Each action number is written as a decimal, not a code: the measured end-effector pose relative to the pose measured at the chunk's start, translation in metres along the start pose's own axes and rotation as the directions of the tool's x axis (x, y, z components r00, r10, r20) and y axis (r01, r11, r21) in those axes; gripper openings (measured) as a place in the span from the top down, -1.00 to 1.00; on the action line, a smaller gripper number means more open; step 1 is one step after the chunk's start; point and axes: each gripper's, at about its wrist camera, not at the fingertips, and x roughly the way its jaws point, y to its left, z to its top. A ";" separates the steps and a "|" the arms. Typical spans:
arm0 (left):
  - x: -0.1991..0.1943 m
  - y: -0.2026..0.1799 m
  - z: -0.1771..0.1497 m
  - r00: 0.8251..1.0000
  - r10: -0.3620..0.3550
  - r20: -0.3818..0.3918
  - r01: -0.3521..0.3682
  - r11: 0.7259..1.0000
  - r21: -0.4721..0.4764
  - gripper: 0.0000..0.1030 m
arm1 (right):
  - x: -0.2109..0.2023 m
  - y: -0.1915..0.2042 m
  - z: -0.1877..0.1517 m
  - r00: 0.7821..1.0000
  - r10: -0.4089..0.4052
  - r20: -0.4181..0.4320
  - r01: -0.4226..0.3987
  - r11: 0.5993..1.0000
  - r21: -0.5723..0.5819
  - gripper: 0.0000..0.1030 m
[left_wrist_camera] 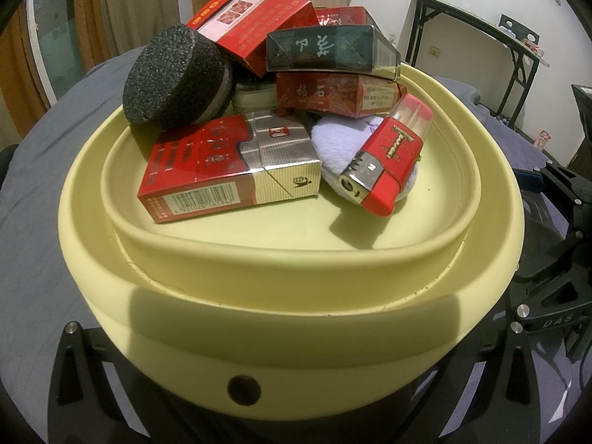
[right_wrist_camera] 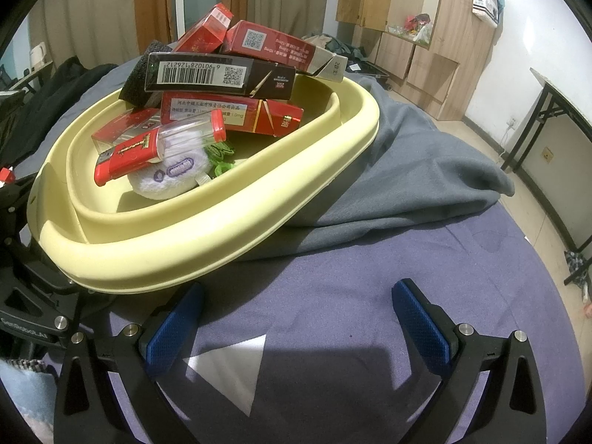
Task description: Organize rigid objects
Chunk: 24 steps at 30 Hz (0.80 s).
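Observation:
A pale yellow basin (left_wrist_camera: 288, 336) (right_wrist_camera: 207, 229) holds several cigarette packs, among them a red-and-silver one (left_wrist_camera: 225, 170), a dark one (left_wrist_camera: 333, 50) (right_wrist_camera: 222, 76) and a red one (right_wrist_camera: 236, 114). It also holds a black sponge block (left_wrist_camera: 174, 77), a red lighter with a clear cap (left_wrist_camera: 388, 159) (right_wrist_camera: 148, 146) and a white powder puff (right_wrist_camera: 174, 177). My left gripper (left_wrist_camera: 273, 407) is shut on the basin's near rim, its fingertips hidden under it; the basin looks lifted and tilted. My right gripper (right_wrist_camera: 296, 318) is open and empty over the purple cloth, beside the basin.
A grey blanket (right_wrist_camera: 407, 170) lies bunched behind the basin on the purple cloth (right_wrist_camera: 333, 296). A black folding table (right_wrist_camera: 555, 111) stands at the right wall. Wooden cabinets (right_wrist_camera: 414, 18) stand at the back. The right gripper's frame (left_wrist_camera: 555, 259) shows at the right.

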 end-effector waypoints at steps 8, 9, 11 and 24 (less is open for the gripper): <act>0.001 0.002 0.001 1.000 -0.001 0.001 0.001 1.000 0.002 -1.00 | 0.000 0.000 0.000 1.000 -0.001 0.000 0.001 1.000 0.000 -0.99; 0.001 0.002 0.001 1.000 -0.001 0.001 0.001 1.000 0.002 -1.00 | 0.000 0.001 0.000 1.000 -0.002 0.000 0.002 1.000 -0.001 -0.99; 0.001 0.002 0.001 1.000 -0.001 0.001 0.001 1.000 0.002 -1.00 | 0.000 0.000 0.000 1.000 0.001 0.000 -0.001 1.000 0.001 -0.99; 0.001 0.002 0.001 1.000 -0.001 0.001 0.001 1.000 0.001 -1.00 | 0.000 -0.002 0.000 1.000 0.000 0.000 0.000 1.000 0.001 -0.99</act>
